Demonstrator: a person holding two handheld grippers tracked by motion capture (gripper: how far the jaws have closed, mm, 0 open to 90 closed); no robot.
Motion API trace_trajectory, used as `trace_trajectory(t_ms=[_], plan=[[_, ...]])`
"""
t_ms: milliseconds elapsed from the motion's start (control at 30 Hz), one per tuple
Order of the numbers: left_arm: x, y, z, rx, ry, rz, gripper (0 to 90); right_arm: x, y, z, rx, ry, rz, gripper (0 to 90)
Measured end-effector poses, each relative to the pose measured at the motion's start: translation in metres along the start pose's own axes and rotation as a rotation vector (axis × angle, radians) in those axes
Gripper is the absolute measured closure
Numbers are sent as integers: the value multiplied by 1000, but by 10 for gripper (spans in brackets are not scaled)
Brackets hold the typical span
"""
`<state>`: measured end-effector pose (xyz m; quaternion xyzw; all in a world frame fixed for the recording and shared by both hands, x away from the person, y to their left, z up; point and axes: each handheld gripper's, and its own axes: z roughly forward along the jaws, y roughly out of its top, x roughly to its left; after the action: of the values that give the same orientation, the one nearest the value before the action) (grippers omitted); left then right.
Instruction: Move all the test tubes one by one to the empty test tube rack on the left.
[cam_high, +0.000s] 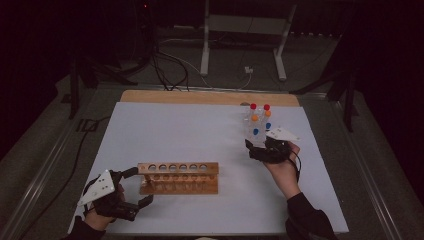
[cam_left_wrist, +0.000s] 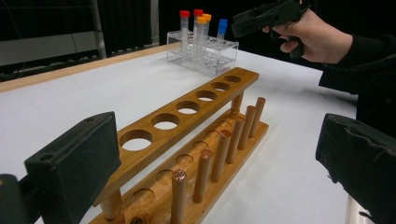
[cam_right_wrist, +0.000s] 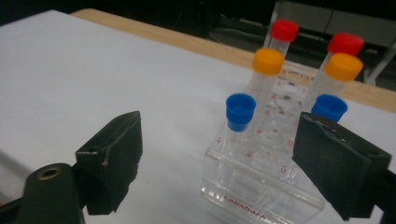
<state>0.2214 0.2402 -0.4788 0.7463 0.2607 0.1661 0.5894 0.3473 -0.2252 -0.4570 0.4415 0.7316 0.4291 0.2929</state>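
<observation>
High view: the white table (cam_high: 175, 130) carries a wooden rack (cam_high: 178, 178) at the lower left, w/ a row of round holes on top and pegs along its base. The left gripper (cam_high: 137, 186) is at the rack's left end, one jaw near the top board, the other lower and to the side; the jaws stand wide apart and hold nothing. At the right, a clear plastic rack (cam_high: 258, 131) holds six capped tubes: red caps farthest, orange in the middle, blue nearest. The right gripper (cam_high: 255, 149) is just in front of this rack, on the person's side.

Left gripper view: both black jaws are far apart, and the wooden rack (cam_left_wrist: 187, 140) lies between and beyond them; I cannot tell if a jaw touches it. Further back stands the clear rack (cam_left_wrist: 205, 58), and the person's right hand (cam_left_wrist: 313, 39) w/ its gripper hangs beside the tubes.

Right gripper view: the jaws are open, nothing gripped. The clear rack (cam_right_wrist: 261, 182) is between them, closer to the right-side jaw. The left blue-capped tube (cam_right_wrist: 239, 114) stands in the gap, not touched; the other blue-capped tube (cam_right_wrist: 328, 107) is just above the right-side jaw. Orange and red ones are behind.
</observation>
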Motion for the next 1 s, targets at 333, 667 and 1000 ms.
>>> trace_trajectory(t_ms=[333, 667, 1000], plan=[[0, 0, 0, -1, 1, -1, 5, 0, -2, 12, 70, -46, 11, 352], [0, 0, -1, -2, 2, 0, 5, -6, -2, 20, 113, -28, 38, 587], [0, 0, -1, -2, 1, 1, 5, -9, 0, 26, 118, -21, 63, 721]])
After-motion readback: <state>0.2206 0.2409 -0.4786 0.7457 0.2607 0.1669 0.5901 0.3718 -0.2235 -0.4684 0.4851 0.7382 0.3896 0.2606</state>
